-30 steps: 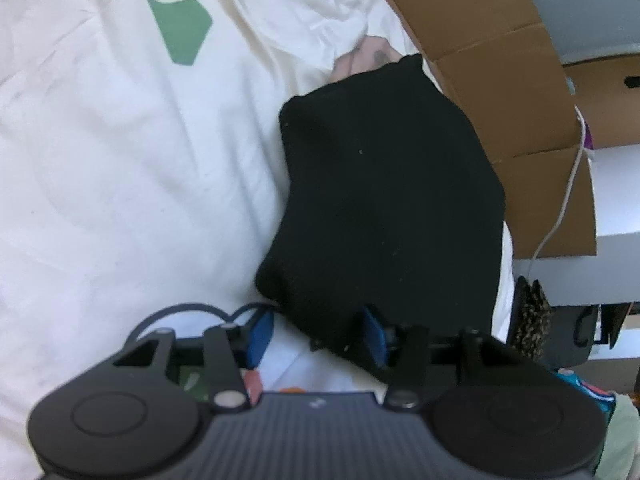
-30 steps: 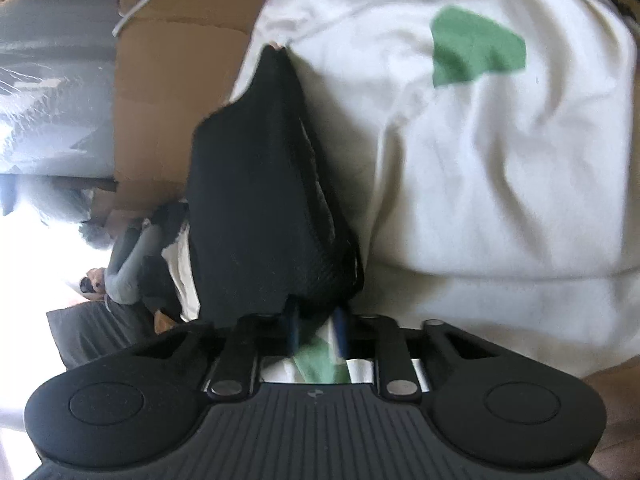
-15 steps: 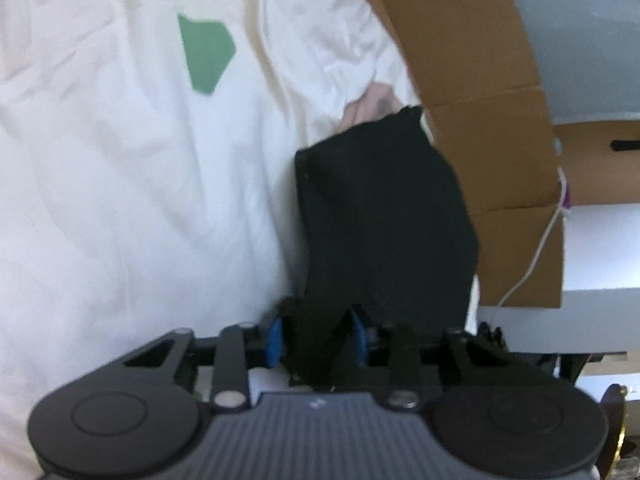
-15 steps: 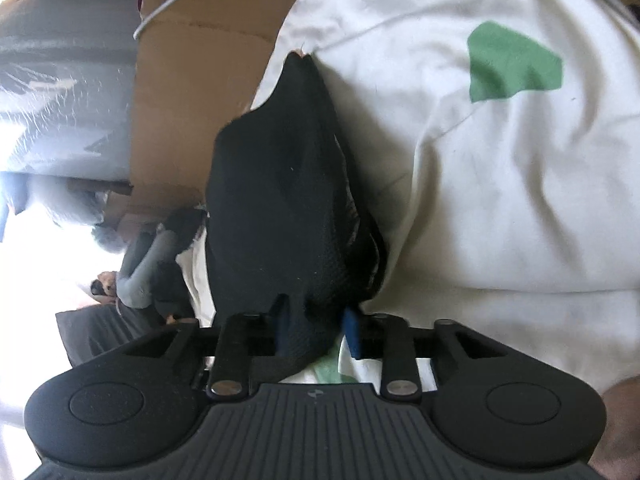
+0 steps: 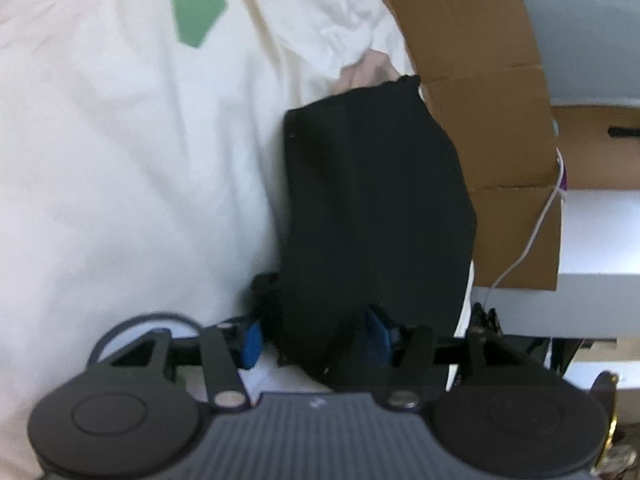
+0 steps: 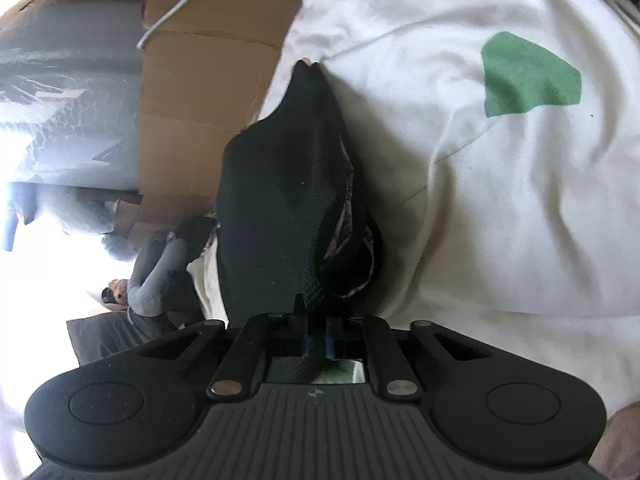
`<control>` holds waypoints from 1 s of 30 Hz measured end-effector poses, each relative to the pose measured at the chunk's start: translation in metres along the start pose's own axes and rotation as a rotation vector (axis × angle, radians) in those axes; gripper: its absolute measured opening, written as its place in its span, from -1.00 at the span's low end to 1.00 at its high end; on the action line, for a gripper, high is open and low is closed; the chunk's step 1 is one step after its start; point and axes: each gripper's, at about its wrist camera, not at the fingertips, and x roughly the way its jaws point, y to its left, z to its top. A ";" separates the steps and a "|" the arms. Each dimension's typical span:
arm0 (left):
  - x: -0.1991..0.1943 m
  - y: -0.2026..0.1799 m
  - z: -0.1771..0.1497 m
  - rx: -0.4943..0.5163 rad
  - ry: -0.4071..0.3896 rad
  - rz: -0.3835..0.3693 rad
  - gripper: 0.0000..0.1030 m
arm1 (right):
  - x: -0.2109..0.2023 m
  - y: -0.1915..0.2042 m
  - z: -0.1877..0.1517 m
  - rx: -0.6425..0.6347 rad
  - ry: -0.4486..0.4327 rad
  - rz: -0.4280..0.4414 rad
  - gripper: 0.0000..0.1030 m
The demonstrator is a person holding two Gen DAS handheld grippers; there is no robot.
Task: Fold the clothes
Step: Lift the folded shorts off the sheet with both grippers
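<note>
A black garment [image 5: 372, 216] is lying folded on a white sheet [image 5: 120, 184], close to the sheet's edge, with brown cardboard [image 5: 472, 60] just beyond that edge; a green patch [image 5: 196, 6] is showing on the sheet well away from the garment, on the side far from the cardboard; a bit of pink cloth [image 5: 368, 70] is peeking out at the garment's far end; a white cable [image 5: 536, 232] is trailing across the cardboard.

The left gripper [image 5: 316, 340] is sitting at the near end of the garment; its jaws are opening, standing about half apart, with the near edge of the black cloth lying between the blue pads [image 5: 252, 346], which are not pressing it, as far as the blur allows.

The right gripper [image 6: 318, 338] is working at the other near corner of the garment; its jaws are closing, already narrow, and a thin fold of the black cloth is being pinched between them, the fabric rising from the jaws in a ridge toward the far end.
</note>
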 end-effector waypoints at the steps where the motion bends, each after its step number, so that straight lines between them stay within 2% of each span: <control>1: 0.001 0.001 0.000 -0.003 -0.004 -0.006 0.09 | 0.001 -0.001 0.000 0.004 0.001 -0.009 -0.69; 2: 0.002 0.003 0.000 -0.016 -0.007 -0.014 0.08 | 0.002 -0.003 0.001 0.007 -0.004 -0.022 -0.46; 3: 0.002 0.004 0.001 -0.023 -0.008 -0.020 0.06 | 0.002 -0.004 0.001 0.009 -0.010 -0.036 -0.31; 9: 0.005 0.007 0.003 -0.012 -0.004 -0.031 -0.04 | -0.009 -0.015 0.011 0.071 -0.079 -0.021 -0.30; 17: 0.011 0.003 0.010 0.025 -0.006 -0.037 -0.04 | 0.005 -0.015 0.006 0.061 -0.005 -0.007 -0.30; 20: 0.015 0.003 0.011 0.051 -0.010 -0.042 -0.06 | 0.005 -0.015 0.009 0.053 -0.023 -0.008 -0.37; 21: 0.016 0.003 0.010 0.057 -0.010 -0.041 -0.08 | 0.005 -0.016 0.010 0.060 -0.028 -0.005 -0.59; 22: 0.017 0.003 0.010 0.062 -0.009 -0.039 -0.18 | 0.006 -0.017 0.012 0.069 -0.026 -0.003 -0.64; 23: 0.018 0.003 0.010 0.068 -0.007 -0.031 -0.36 | 0.005 -0.018 0.012 0.071 -0.023 -0.002 -0.69; 24: 0.018 0.003 0.010 0.074 -0.003 -0.022 -0.42 | 0.005 -0.017 0.012 0.063 -0.022 -0.003 -0.75; 26: 0.016 0.002 0.009 0.088 0.004 -0.016 -0.59 | 0.004 -0.015 0.011 0.042 -0.019 -0.006 -0.78; 30: 0.010 -0.003 0.004 0.128 0.012 0.000 -0.68 | 0.001 -0.009 0.011 0.014 -0.013 -0.009 -0.79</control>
